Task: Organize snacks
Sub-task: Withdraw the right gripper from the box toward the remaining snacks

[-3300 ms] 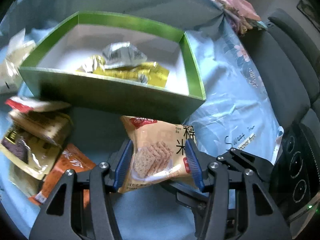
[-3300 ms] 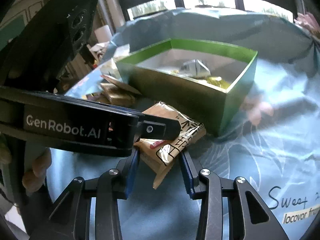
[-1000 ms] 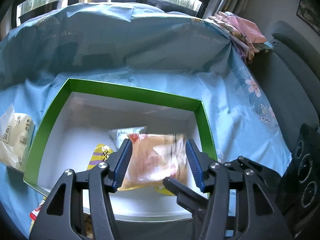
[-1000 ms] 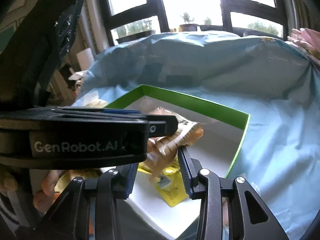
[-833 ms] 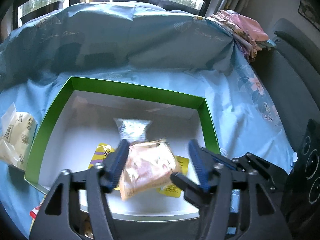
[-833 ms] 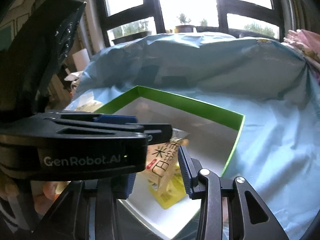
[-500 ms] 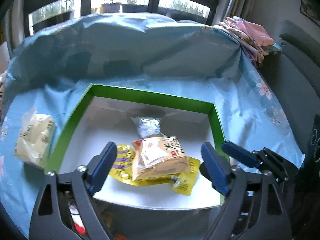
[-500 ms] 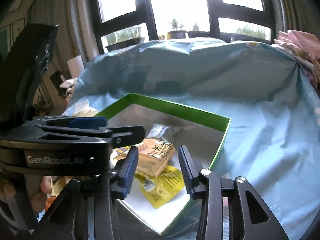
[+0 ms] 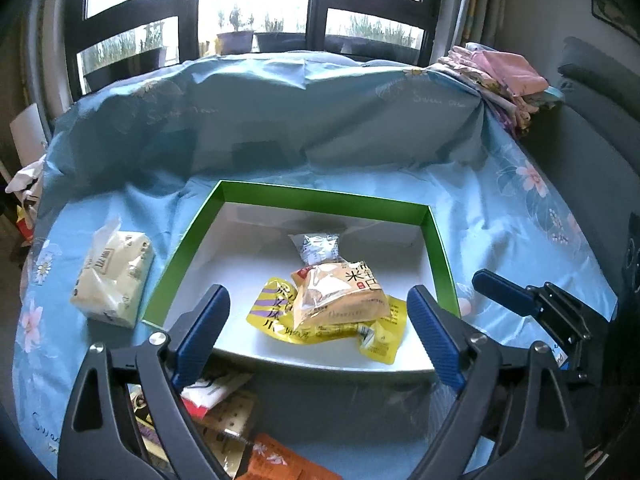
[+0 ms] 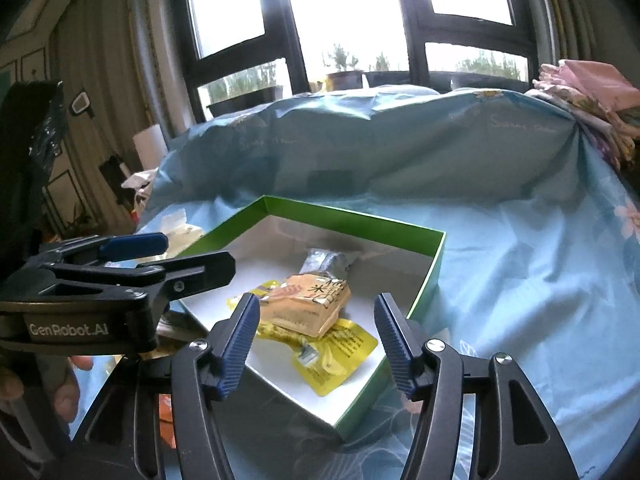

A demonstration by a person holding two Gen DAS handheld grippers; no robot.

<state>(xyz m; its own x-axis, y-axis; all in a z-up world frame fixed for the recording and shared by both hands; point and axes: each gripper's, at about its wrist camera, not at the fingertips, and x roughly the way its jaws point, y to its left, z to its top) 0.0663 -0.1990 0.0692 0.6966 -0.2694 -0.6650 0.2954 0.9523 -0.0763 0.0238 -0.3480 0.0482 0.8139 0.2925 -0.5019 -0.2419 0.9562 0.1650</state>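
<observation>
The blue floral cloth point(image 9: 500, 216) carries the green box point(image 9: 320, 198). Inside it the tan cracker packet point(image 9: 338, 298) rests on a yellow packet point(image 9: 276, 312), a silver packet point(image 9: 320, 246) behind. The left gripper point(image 9: 316, 336) and right gripper point(image 10: 316, 340) hover above, both spread and empty.

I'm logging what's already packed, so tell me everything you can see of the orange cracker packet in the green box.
The orange cracker packet is a puffy, glossy plastic pouch, tan-orange with a red corner label, dark Chinese characters and a pale picture on its face. It looks sealed. It lies flat inside the green box, resting on a yellow packet, its far end meeting a silver packet. Nothing grips it: both grippers hang open above the box's near side.
</observation>
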